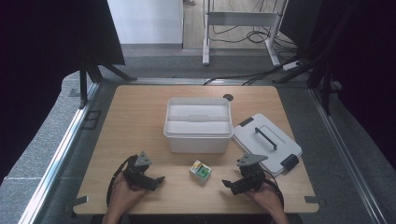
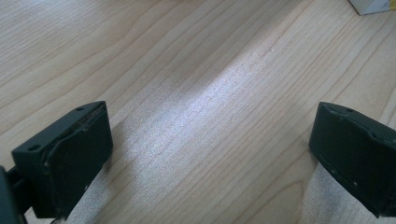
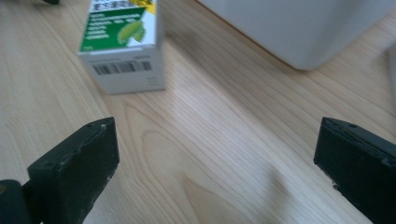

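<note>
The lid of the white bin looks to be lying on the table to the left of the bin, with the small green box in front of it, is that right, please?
Not quite: the lid lies to the right of the white bin, not the left, as the high view shows. The small green box does sit on the table in front of the bin.

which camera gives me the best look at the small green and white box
The right gripper view: the small box is close, with its barcode and green panel clear, ahead of the open right gripper. The high view shows the box whole but tiny; the left gripper view catches just a corner.
</note>
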### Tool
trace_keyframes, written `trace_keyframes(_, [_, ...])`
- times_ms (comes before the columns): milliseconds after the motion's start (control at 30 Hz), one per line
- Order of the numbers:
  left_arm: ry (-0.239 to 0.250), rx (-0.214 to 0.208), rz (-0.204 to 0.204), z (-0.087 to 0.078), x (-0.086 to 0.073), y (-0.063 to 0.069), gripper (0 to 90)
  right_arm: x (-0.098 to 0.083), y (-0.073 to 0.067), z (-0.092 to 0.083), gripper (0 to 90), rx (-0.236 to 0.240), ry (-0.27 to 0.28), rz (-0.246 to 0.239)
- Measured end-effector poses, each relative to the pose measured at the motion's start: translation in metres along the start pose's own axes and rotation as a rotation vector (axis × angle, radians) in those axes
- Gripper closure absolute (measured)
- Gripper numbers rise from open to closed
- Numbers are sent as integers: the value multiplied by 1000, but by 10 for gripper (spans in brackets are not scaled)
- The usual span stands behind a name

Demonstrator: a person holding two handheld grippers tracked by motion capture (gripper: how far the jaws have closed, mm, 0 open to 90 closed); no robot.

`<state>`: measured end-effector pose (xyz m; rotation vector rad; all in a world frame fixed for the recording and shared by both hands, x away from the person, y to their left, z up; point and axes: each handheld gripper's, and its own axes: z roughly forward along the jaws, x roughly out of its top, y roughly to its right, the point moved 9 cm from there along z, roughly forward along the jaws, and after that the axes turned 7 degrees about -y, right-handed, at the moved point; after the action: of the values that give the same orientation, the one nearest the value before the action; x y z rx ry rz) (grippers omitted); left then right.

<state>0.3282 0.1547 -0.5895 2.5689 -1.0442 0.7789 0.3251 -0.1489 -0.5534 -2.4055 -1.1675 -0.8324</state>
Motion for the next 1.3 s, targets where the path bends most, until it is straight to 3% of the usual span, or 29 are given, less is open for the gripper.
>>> trace_keyframes(433, [-1,0,1,0,0,0,0,29,-38,23,62,72,-24,-87])
trace_keyframes(867, [0,0,0,0,0,0,0,53,-54,53,152,63,-76,-105])
trace_keyframes(1067, [0,0,0,0,0,0,0,56,-54,66,253,47,-106,-102])
trace_keyframes(1100, [0,0,1,0,0,0,0,57,-53,69,362,37,-117,-105])
trace_keyframes(1133, [0,0,0,0,0,0,0,57,-53,69,362,37,-117,-105])
trace_keyframes(1200, [0,0,0,0,0,0,0,59,-56,69,444,39,-114,-118])
trace_keyframes(1300, [0,0,0,0,0,0,0,60,-58,68,446,47,-119,-119])
